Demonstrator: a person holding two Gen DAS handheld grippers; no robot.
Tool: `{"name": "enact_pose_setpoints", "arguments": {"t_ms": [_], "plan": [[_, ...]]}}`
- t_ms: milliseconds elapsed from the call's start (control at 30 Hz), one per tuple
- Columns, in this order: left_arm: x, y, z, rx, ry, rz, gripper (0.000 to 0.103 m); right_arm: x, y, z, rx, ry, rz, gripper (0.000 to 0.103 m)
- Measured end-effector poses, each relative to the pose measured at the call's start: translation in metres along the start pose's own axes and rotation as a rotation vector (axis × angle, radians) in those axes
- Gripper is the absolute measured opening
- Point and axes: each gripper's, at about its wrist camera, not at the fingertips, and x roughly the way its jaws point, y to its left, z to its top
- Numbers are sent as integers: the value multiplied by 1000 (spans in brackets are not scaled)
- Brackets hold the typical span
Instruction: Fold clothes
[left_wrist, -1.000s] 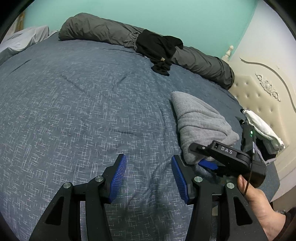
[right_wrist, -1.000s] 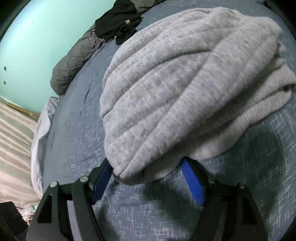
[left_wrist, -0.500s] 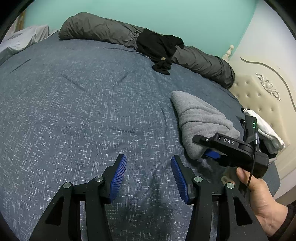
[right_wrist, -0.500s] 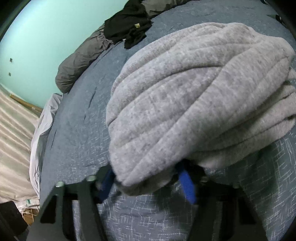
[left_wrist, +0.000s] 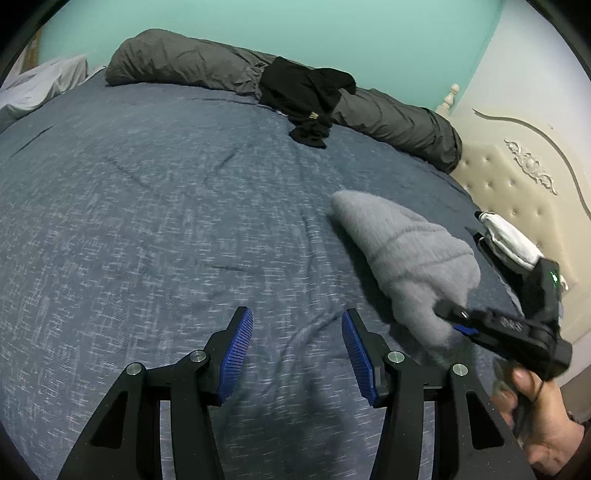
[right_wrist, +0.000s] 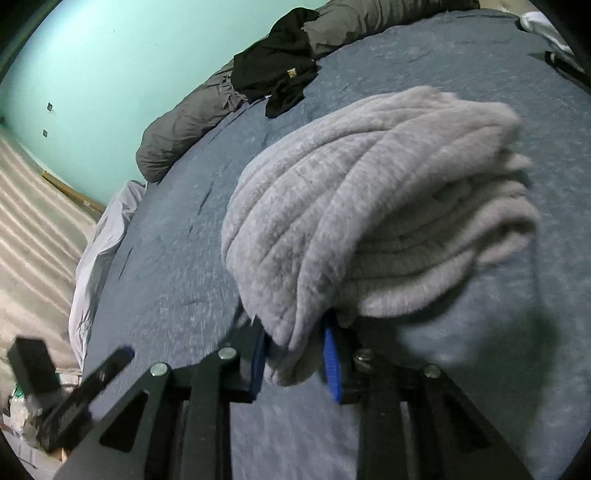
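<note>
A folded grey sweater (right_wrist: 373, 206) lies on the blue bedspread (left_wrist: 166, 221), toward the side of the bed that meets the padded cream headboard (left_wrist: 517, 192). The right gripper (right_wrist: 295, 365) has just been closing its jaws, and in its own view the two blue pads (right_wrist: 331, 365) pinch the sweater's near edge, a thick fold of cloth bunched between them and hanging slightly over the fingers. From the left wrist view the same gripper (left_wrist: 456, 323) shows at the right, held in a person's hand (left_wrist: 543, 417), its tip buried in the sweater's (left_wrist: 410, 258) lower corner, which looks lifted off the bedspread; this part of the picture is blurred. The left gripper (left_wrist: 297, 347) hangs over the bare bedspread near the bed's front edge, just beside the sweater but not touching it, its jaws parted with nothing between the blue pads (left_wrist: 238, 343). Along the far edge of the bed, against the teal wall (left_wrist: 332, 33), lies a long dark grey rolled quilt (left_wrist: 192, 62), and a crumpled black garment (left_wrist: 306, 96) is draped over its middle and spills onto the bedspread. A white and black cloth bundle (left_wrist: 513, 240) sits at the headboard edge, beyond the sweater. At the far left corner pale sheets (left_wrist: 40, 81) hang off the bed.
</note>
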Motion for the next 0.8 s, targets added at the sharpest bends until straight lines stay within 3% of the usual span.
{"name": "enact_pose_setpoints", "arguments": {"t_ms": [300, 433, 667, 800], "plan": [[26, -63, -2, 64, 45, -68, 54, -81, -67, -7, 11, -50, -78, 21], [43, -97, -9, 127, 85, -91, 55, -117, -105, -1, 24, -75, -162, 18], [72, -152, -30, 220, 174, -163, 55, -142, -156, 16, 62, -79, -245, 14], [83, -174, -41, 272, 212, -180, 55, -139, -159, 18, 37, -40, -211, 14]]}}
